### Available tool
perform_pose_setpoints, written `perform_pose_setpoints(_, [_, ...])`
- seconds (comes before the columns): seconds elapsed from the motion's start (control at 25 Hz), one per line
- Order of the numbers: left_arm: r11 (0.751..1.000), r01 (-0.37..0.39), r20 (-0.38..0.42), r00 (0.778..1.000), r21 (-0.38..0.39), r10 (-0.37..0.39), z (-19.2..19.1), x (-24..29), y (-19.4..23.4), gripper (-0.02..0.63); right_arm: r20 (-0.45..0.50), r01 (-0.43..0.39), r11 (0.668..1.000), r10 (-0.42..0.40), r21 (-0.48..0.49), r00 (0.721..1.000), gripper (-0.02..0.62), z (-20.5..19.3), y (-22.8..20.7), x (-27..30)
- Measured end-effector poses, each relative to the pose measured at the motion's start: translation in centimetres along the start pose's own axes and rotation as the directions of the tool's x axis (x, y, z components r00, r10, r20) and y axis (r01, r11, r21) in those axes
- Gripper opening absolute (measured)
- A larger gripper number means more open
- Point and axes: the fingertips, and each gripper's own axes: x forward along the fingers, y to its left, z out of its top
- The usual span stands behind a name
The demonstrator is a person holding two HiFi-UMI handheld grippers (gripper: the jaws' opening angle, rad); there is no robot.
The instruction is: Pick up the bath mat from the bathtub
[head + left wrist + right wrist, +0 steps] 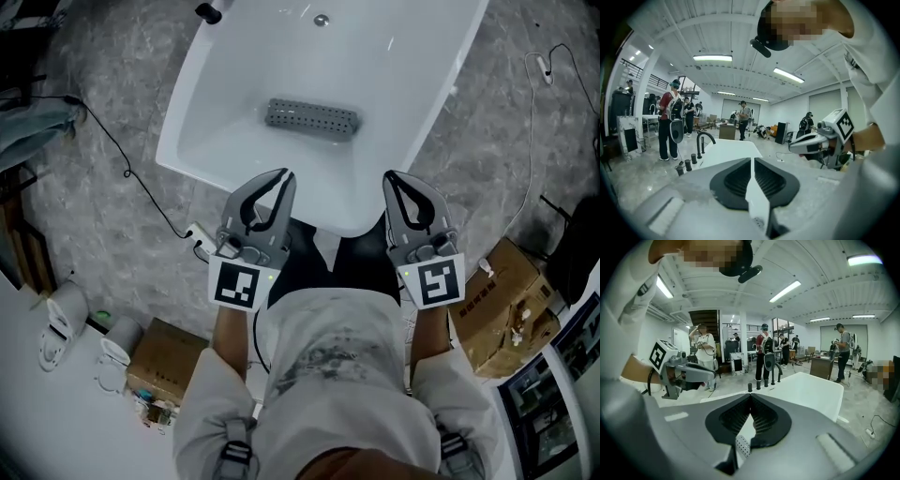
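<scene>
**Head view: both my grippers closed at the tub's near end, mat not yet reached**

Head view. I look steeply down on a white bathtub (211, 117). The grey, hole-dotted bath mat (312, 118) lies flat on the tub floor, at 12 o'clock from my hands and well apart from both. My left gripper (282, 175) sits at 7 o'clock and my right gripper (391, 176) at 5 o'clock, both over the near rim. A dark tap sits at 11 o'clock on the far rim.

Left gripper view. My left jaws are pressed together at the tips, with nothing between them. Only the tub's white edge shows beyond. The mat is out of sight here.

Right gripper view. My right jaws also meet at the tips and hold nothing. The tub rim runs off toward 2 o'clock. No mat shows here either.

My judgement of the risks: closed jaws would only push the mat along the smooth floor, so they must part first. A flat mat offers little edge, so the tips may scrape the tub. If it clings to the floor, one grip could slip. Lifted by one end, it would likely sag and drag.
</scene>
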Motion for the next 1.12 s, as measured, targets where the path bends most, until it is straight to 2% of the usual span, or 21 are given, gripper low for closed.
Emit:
perform_pose_setpoints(0.12, [1.0,0.016,-0.037,0.999,0.025,-0.015,-2.3,1.8,0.3,0.02,-0.012,-0.001,1.0,0.002,0.022,1.0,0.003,-2.3,-0.8,0.8])
perform_pose_setpoints(0.28, [0.998,0.051,-0.083,0.995,0.037,-0.048,-6.0,4.5,1.1,0.082,-0.032,0.011,0.998,-0.009,0.066,0.999,0.003,-5.3,-1.4,2.1])
perform_pose_setpoints(0.44, [0.988,0.114,-0.101,0.989,0.102,-0.103,-9.3,7.9,1.4,0.129,-0.051,0.023,0.996,-0.019,0.084,0.999,0.003,-8.7,-2.1,3.6])
perform_pose_setpoints(0.68, [0.979,0.176,-0.181,0.971,0.103,-0.155,-14.8,11.4,0.7,0.164,-0.083,0.057,0.991,-0.047,0.12,0.995,0.003,-13.8,-3.2,5.3])
perform_pose_setpoints(0.84, [0.967,0.226,-0.221,0.955,0.117,-0.196,-17.7,13.2,0.3,0.192,-0.09,0.069,0.99,-0.058,0.122,0.994,0.003,-15.6,-3.8,6.2])
perform_pose_setpoints(1.12, [0.953,0.267,-0.309,0.927,0.14,-0.215,-23.5,16.3,1.1,0.219,-0.128,0.082,0.989,-0.066,0.127,0.99,0.003,-19.5,-4.9,7.8])
